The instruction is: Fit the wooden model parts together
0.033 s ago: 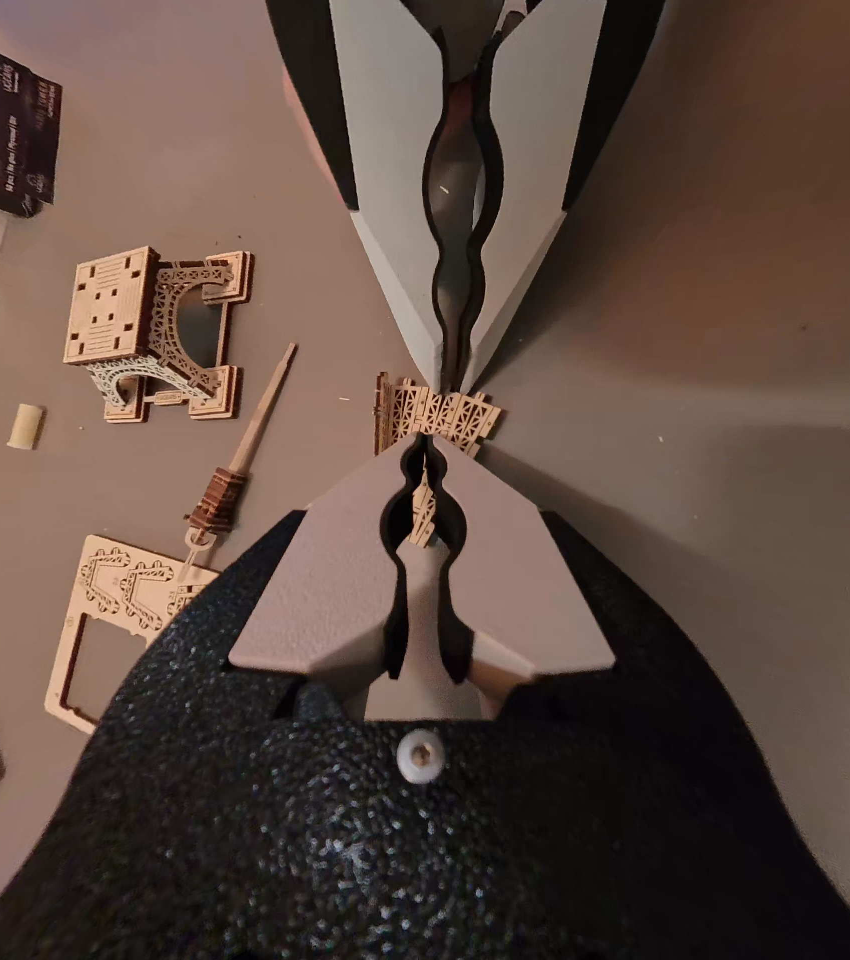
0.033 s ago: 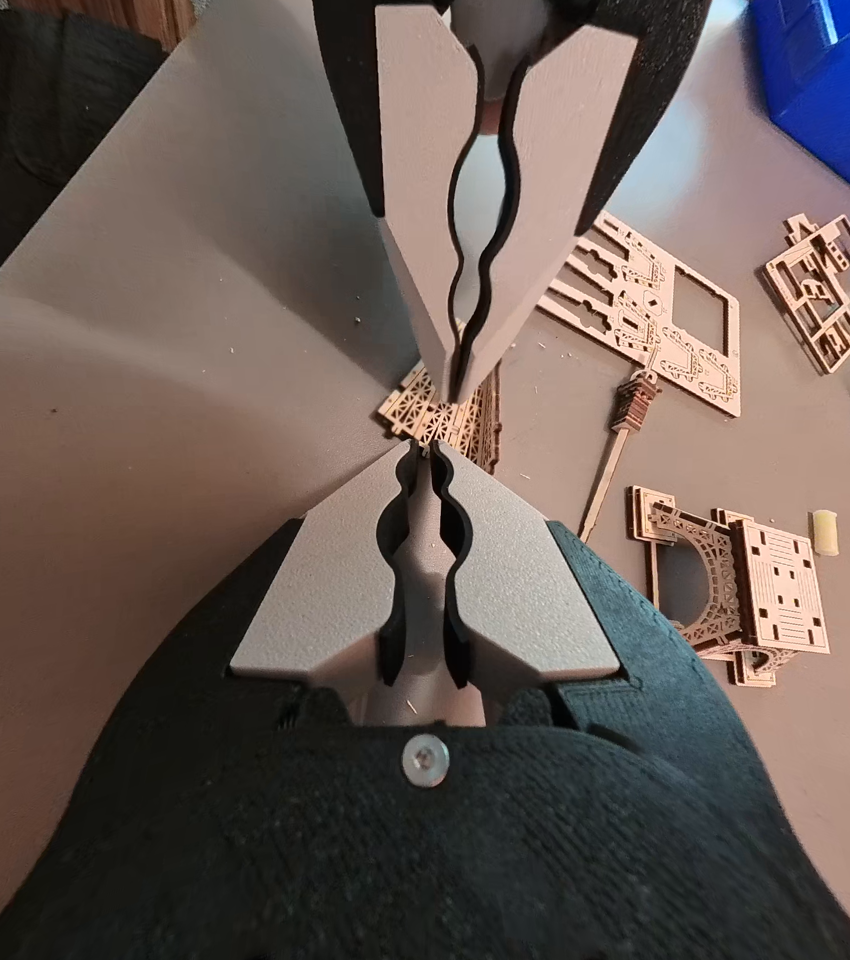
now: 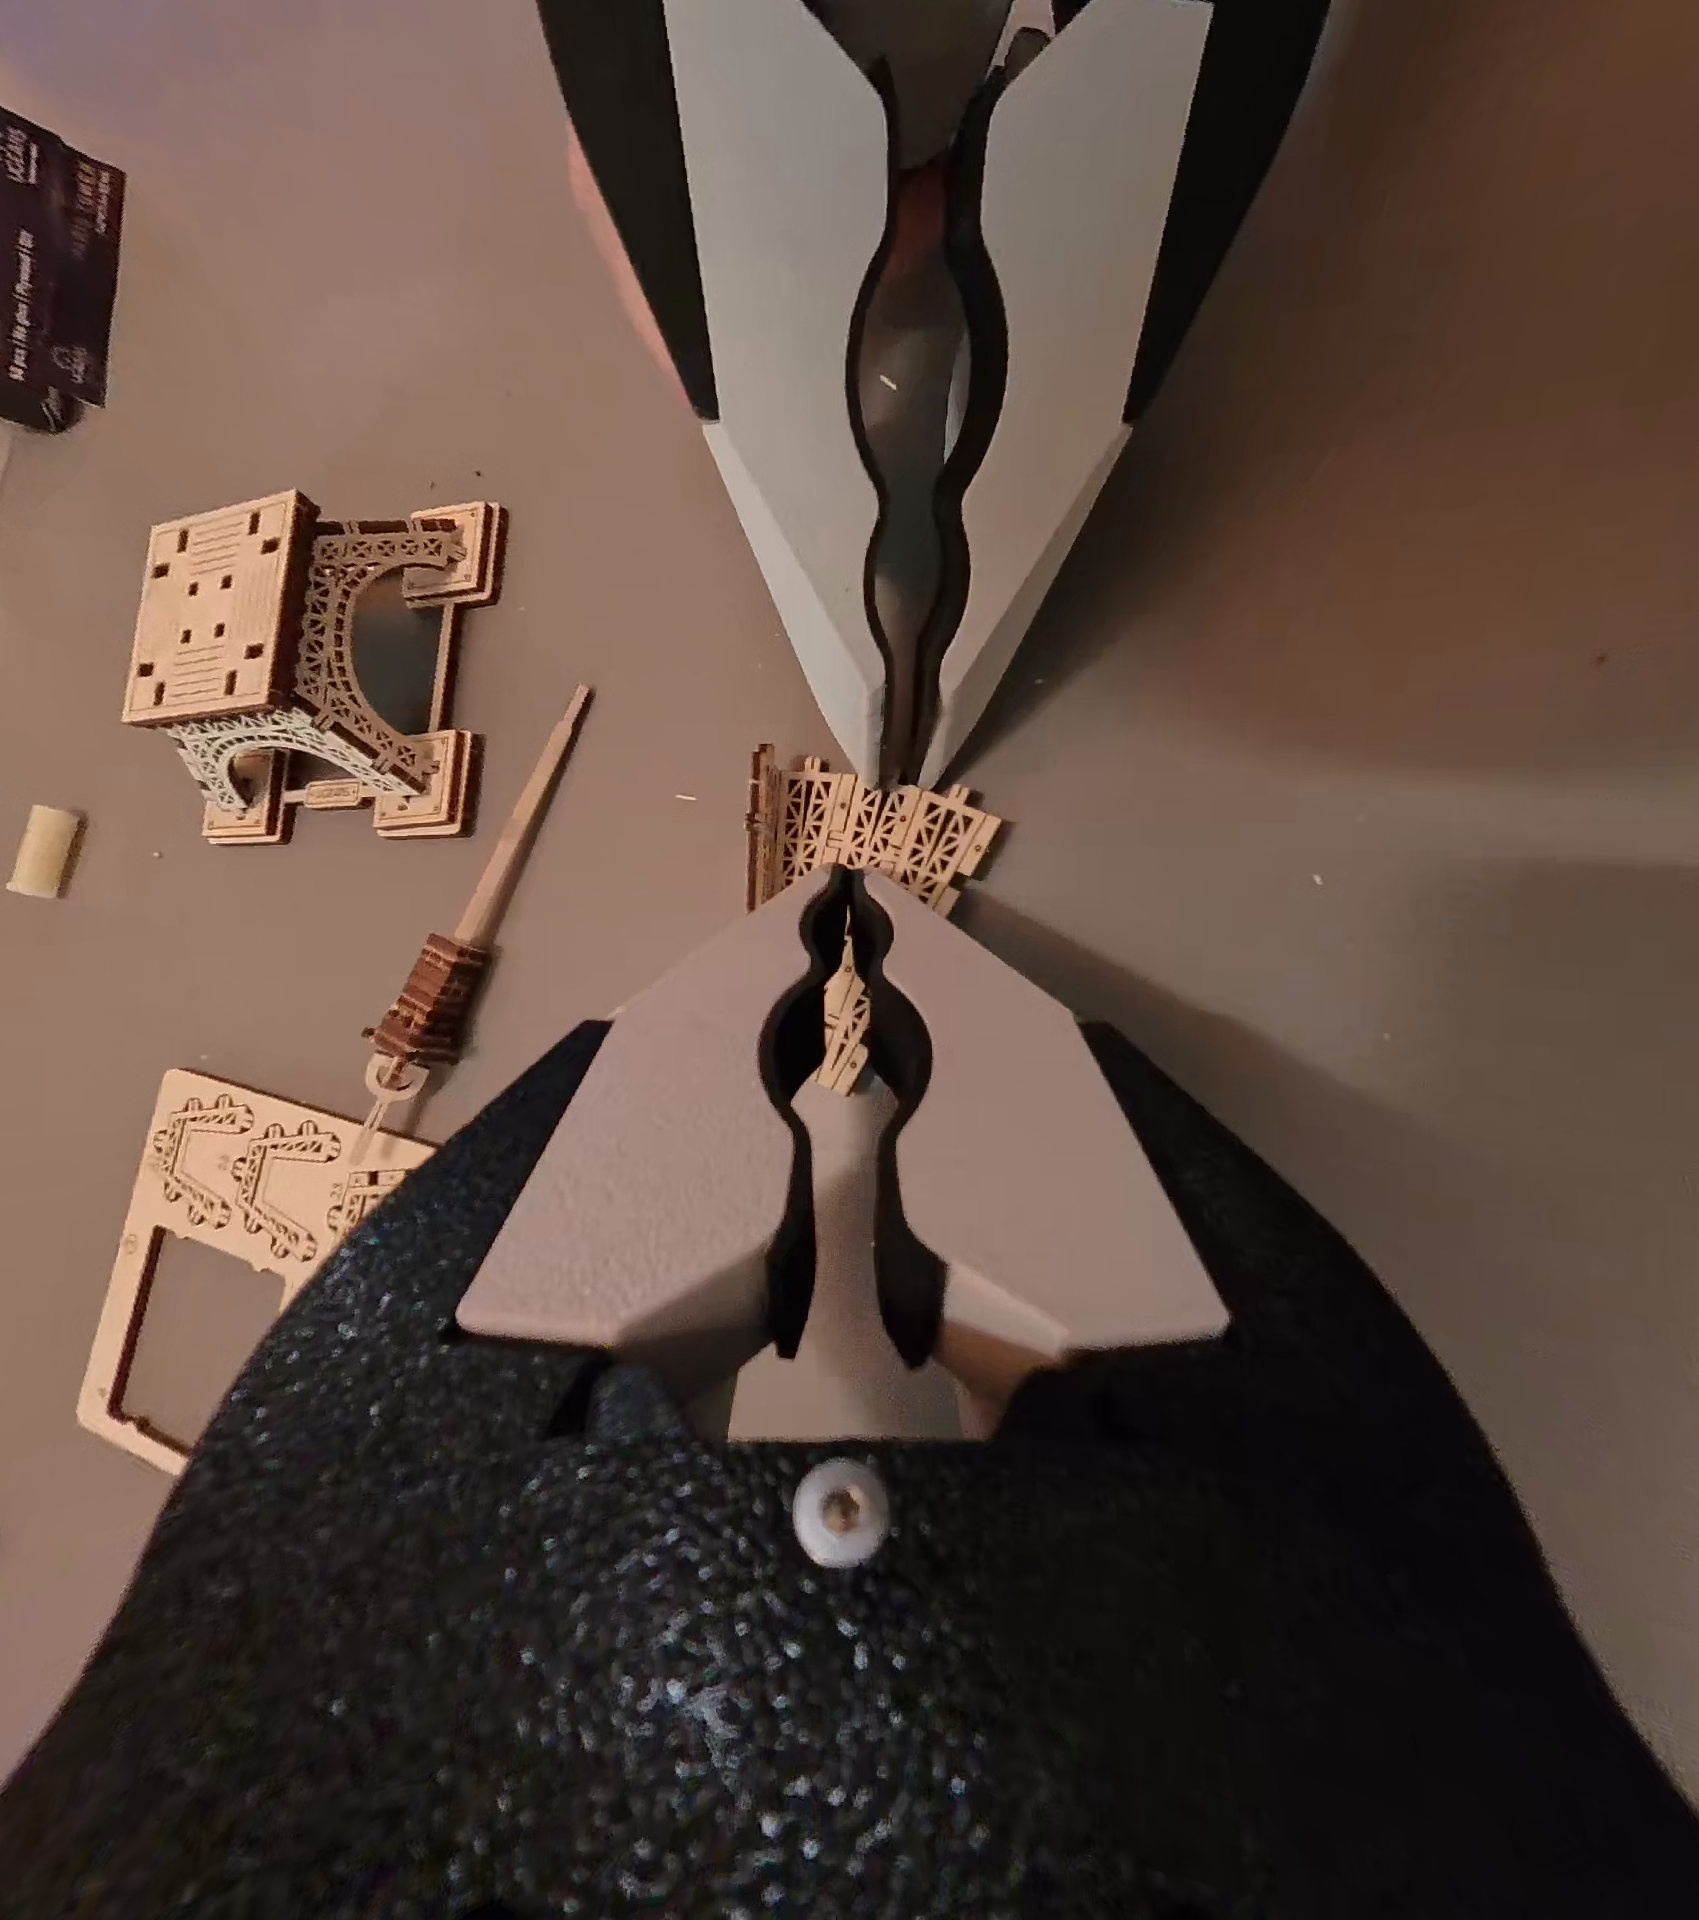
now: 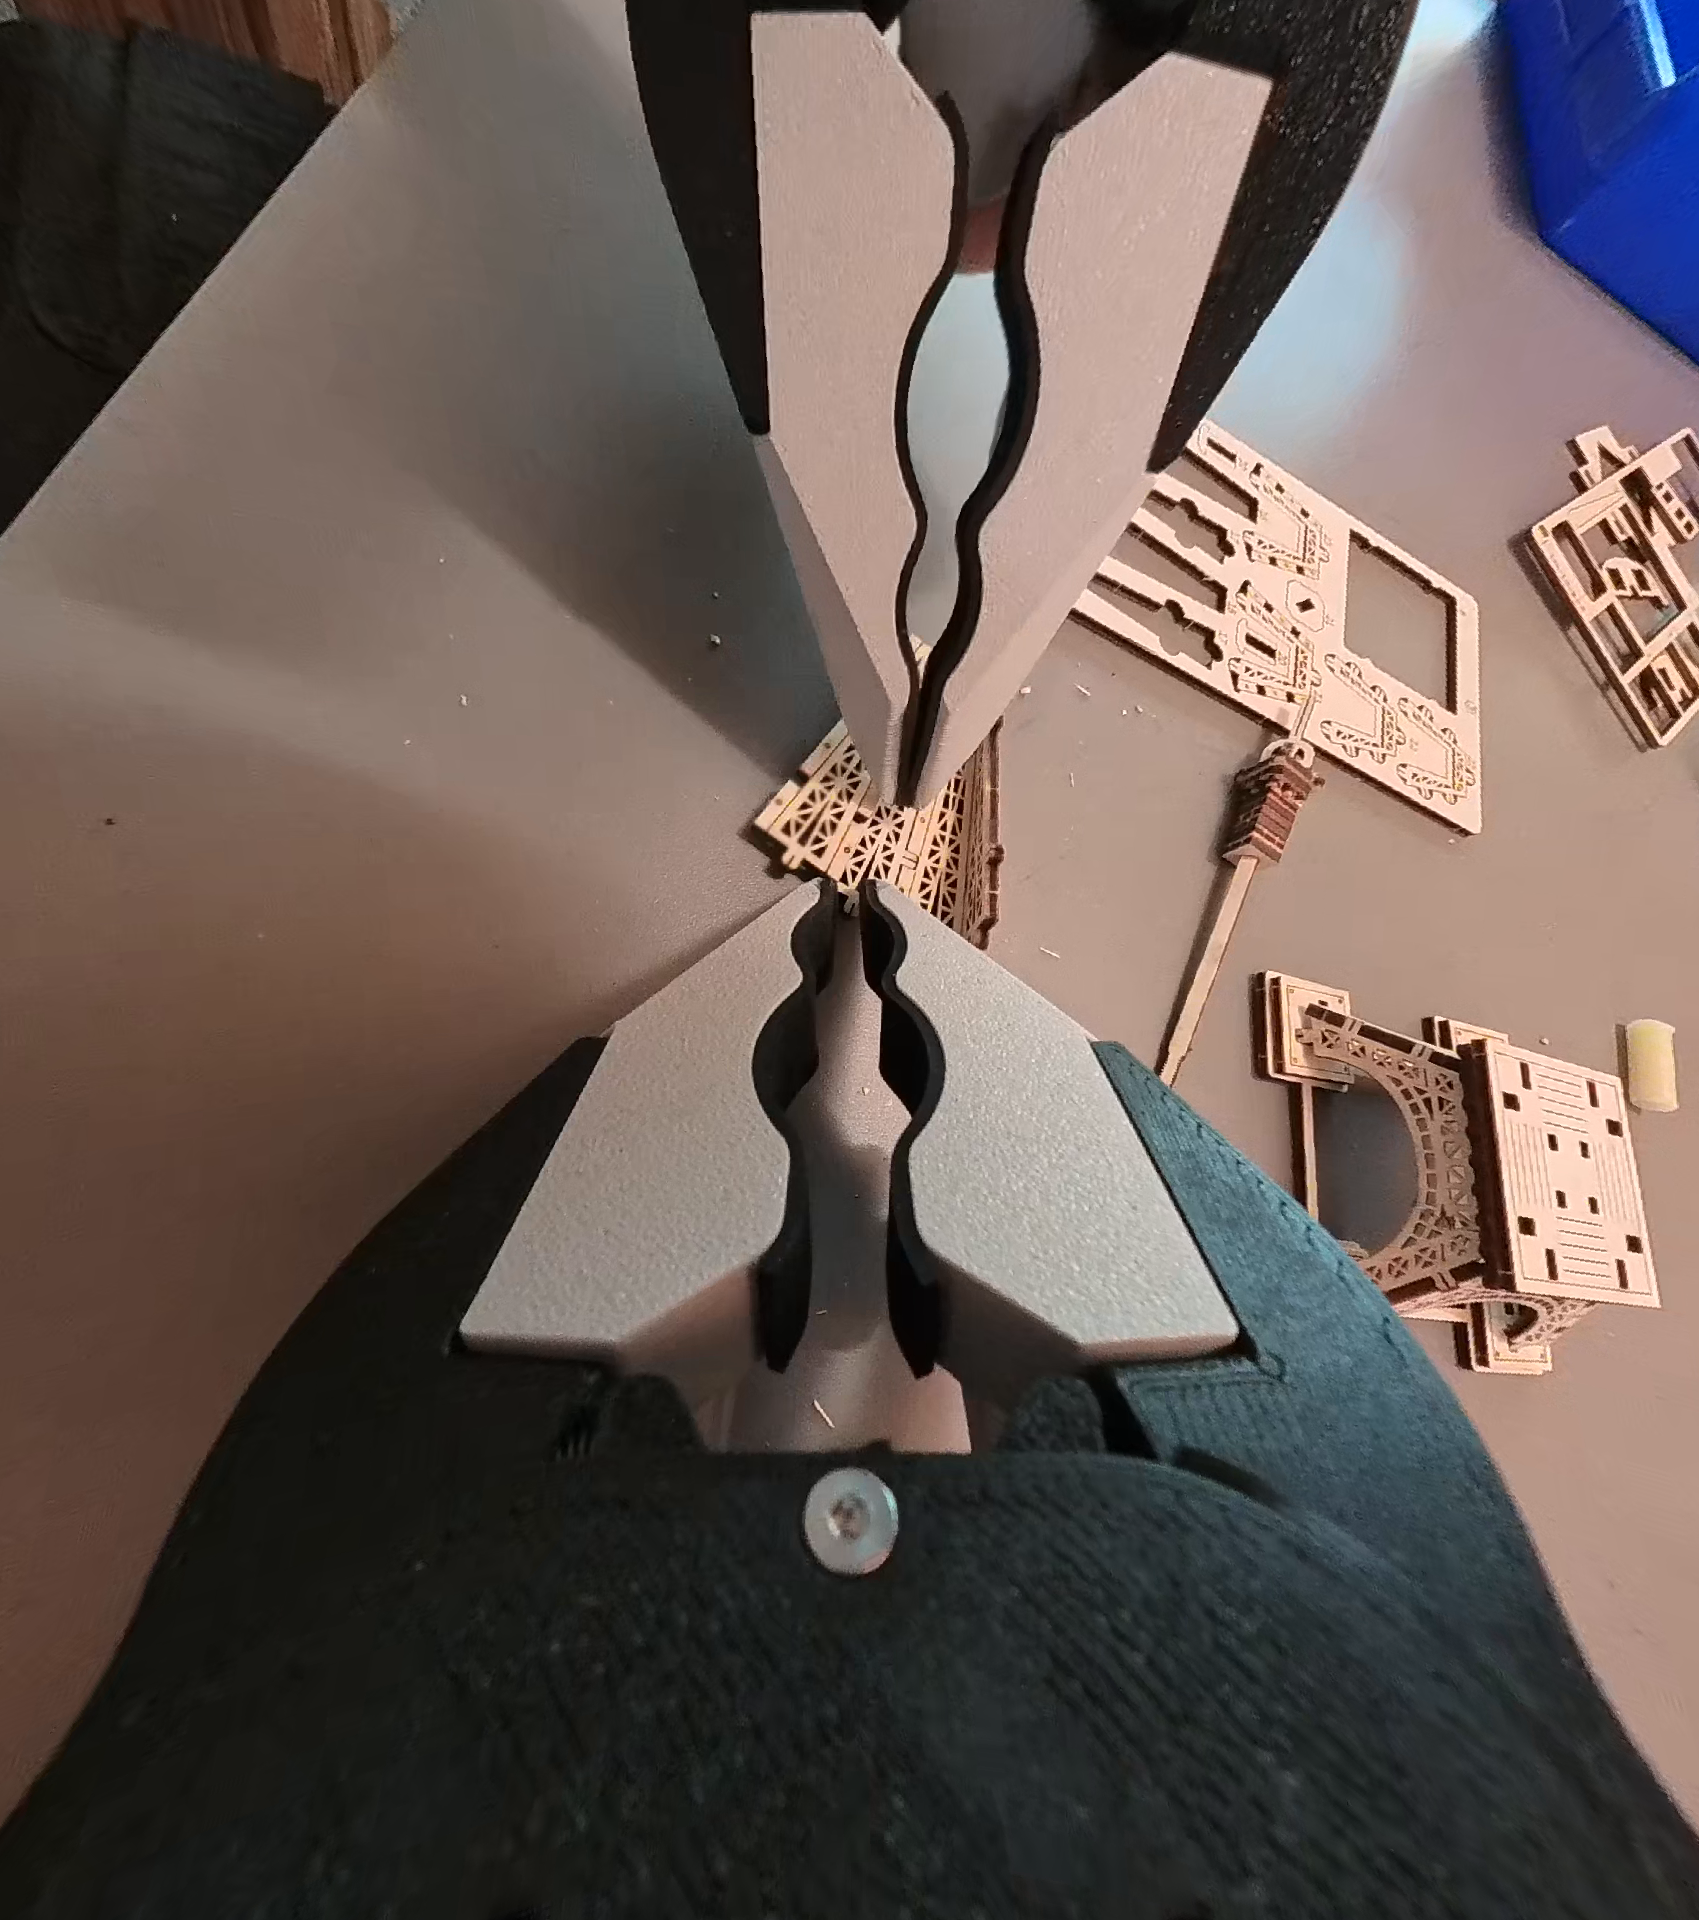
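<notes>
Two handheld grippers meet tip to tip over a grey bench [image 3: 1396, 520], sharing a small lattice-cut wooden section [image 3: 876, 831] at the centre of both frames. The left gripper [image 3: 850, 883] has its jaws closed on a thin lattice strip [image 3: 847, 1023] that runs back between them; the right gripper [image 4: 850, 899] pinches the section's opposite edge, jaws nearly together.

The piece looks featherlight and stiff but brittle. Its laser-cut struts would likely snap under a twist or a hard squeeze, so solid edges and joint tabs seem the safest hold.

At the left of the left wrist view lie the arched tower base [image 3: 305, 665], a spire piece [image 3: 492, 914] and a punched-out parts sheet [image 3: 201, 1247].
</notes>
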`<action>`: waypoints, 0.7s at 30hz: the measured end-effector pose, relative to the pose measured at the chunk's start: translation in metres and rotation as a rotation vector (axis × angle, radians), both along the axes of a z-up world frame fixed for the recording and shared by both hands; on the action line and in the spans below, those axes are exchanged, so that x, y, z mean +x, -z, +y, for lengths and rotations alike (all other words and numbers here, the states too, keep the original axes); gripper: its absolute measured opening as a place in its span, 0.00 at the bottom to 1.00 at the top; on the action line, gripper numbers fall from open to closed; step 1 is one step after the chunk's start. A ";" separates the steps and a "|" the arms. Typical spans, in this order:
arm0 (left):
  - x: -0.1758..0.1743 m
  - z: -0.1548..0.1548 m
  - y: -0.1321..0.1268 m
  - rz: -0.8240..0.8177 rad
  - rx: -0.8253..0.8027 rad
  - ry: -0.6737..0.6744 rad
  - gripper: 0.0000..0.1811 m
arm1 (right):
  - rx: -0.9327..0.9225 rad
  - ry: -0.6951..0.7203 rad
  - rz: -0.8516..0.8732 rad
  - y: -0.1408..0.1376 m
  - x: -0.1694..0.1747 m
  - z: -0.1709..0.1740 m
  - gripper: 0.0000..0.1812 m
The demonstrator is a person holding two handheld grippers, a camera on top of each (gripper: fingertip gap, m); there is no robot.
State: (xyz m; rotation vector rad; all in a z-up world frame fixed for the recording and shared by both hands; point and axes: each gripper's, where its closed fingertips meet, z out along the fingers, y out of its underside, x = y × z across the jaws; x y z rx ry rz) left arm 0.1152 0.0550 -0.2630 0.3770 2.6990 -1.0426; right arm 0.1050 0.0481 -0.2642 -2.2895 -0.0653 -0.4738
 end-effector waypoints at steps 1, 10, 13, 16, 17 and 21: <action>-0.001 0.000 0.000 0.009 -0.003 0.001 0.00 | 0.000 -0.001 -0.001 0.000 0.000 0.000 0.01; -0.006 -0.001 0.000 0.020 -0.045 0.054 0.00 | 0.000 -0.009 -0.007 0.000 0.000 0.000 0.01; -0.004 -0.002 0.001 0.022 -0.053 0.045 0.00 | 0.007 -0.014 -0.005 0.000 -0.001 0.000 0.01; -0.004 -0.002 0.001 0.015 -0.067 0.057 0.00 | 0.000 -0.012 -0.020 0.000 0.001 -0.002 0.01; -0.004 -0.002 0.001 0.014 -0.071 0.061 0.00 | -0.002 -0.008 -0.023 0.000 0.002 -0.003 0.01; -0.001 0.001 -0.003 -0.017 -0.071 0.046 0.00 | 0.001 -0.007 -0.023 -0.001 0.003 -0.004 0.02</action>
